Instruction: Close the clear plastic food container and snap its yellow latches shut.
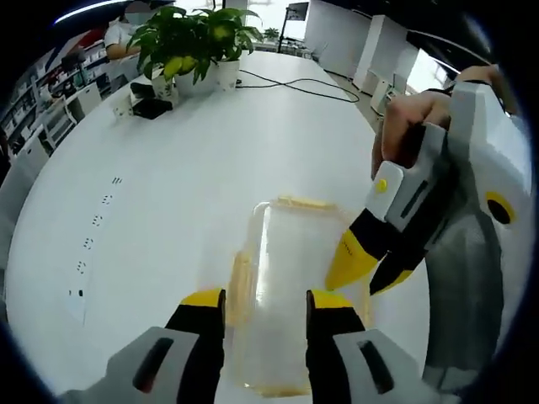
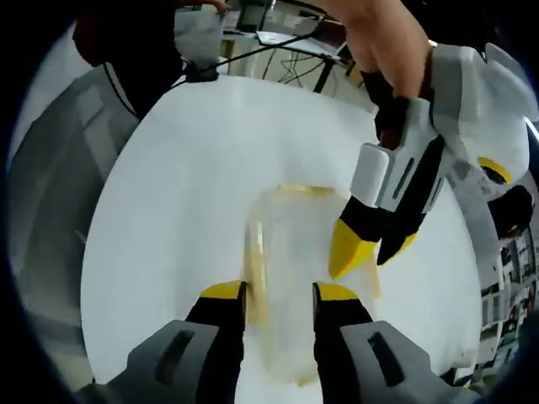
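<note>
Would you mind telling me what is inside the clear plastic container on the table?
Through the clear lid, the container looks empty; only the white table shows through. Both tools, left and right, cover parts of it, so those spots cannot be checked.

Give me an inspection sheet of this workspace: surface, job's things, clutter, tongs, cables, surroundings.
Surface: white table, bare around the work.
Job's things: clear plastic food container lies flat on the table with its lid on; yellow latches along its edges, whether snapped cannot be told.
Clutter: potted plant and a small dark object at the far end.
Tongs: left tongs open, jaws astride the container; right tongs likewise open over it. Each pair shows in the other view, its yellow tips over one long edge.
Cables: black cable trails across the far end of the table.
Surroundings: office room, white cabinets, a person's sleeve.
</note>
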`<move>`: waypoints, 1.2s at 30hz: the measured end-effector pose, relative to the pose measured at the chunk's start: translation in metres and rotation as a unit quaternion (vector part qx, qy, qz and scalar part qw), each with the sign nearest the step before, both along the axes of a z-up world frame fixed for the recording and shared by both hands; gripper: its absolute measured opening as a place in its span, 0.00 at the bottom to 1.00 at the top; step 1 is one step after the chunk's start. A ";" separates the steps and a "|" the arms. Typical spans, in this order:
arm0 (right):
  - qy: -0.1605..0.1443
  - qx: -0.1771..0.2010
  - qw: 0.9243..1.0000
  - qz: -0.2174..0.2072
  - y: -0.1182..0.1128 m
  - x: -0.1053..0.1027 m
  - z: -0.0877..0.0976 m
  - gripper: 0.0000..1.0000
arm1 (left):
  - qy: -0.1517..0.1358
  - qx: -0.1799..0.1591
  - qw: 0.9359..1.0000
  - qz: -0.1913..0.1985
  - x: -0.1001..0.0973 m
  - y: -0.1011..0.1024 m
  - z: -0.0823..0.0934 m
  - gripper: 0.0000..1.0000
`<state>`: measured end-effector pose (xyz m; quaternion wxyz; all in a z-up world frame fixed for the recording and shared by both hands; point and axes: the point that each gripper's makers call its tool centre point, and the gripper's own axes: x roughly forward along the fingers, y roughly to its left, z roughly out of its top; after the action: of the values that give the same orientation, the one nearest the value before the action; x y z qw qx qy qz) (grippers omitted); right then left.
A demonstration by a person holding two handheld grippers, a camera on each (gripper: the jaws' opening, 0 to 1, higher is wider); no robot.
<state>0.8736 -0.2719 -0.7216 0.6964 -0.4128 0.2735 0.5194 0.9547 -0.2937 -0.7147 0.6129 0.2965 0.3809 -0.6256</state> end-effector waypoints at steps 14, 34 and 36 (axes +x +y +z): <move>-0.054 -0.021 0.998 0.009 0.002 0.001 -0.004 0.31 | 0.046 0.017 0.998 -0.032 -0.011 0.000 -0.002 0.31; -0.084 -0.027 0.996 0.008 0.001 0.001 -0.006 0.28 | 0.122 0.045 0.991 -0.031 -0.022 -0.003 -0.009 0.36; -0.087 -0.028 0.996 0.010 0.001 0.001 -0.006 0.28 | 0.121 0.046 0.991 -0.033 -0.019 -0.005 -0.009 0.36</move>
<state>0.8751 -0.2711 -0.7278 0.7007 -0.4784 0.2221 0.4805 0.9359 -0.2984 -0.7239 0.5271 0.2585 0.4704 -0.6588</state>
